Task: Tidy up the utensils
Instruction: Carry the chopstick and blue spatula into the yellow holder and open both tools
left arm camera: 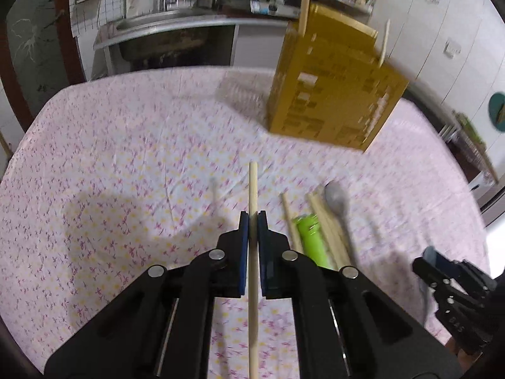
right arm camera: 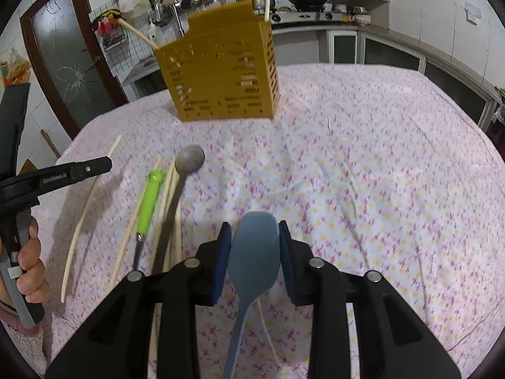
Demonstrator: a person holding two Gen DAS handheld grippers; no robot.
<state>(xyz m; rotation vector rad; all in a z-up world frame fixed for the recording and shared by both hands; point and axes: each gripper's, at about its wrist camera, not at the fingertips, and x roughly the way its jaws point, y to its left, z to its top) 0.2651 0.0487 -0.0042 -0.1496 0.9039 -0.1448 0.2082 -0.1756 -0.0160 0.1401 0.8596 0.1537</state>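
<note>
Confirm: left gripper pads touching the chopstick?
Touching. The left wrist view shows the left gripper with both blue pads pressed against the wooden chopstick, no gap on either side.

The utensil holder [right arm camera: 222, 69] stands upright on the table [right arm camera: 363, 158] toward its far edge, with two sticks [right arm camera: 267, 1] poking up out of it. Nearer, on the cloth, a bundle lies side by side: chopsticks [right arm camera: 169, 189], a peeler [right arm camera: 148, 202] among them, and a ladle [right arm camera: 188, 159] just beside. One chopstick [left arm camera: 252, 195] is clamped in the left gripper [left arm camera: 252, 221], left of that bundle. A spoon [right arm camera: 254, 252] sits between the right gripper [right arm camera: 254, 240] pads, to the bundle's right.
</note>
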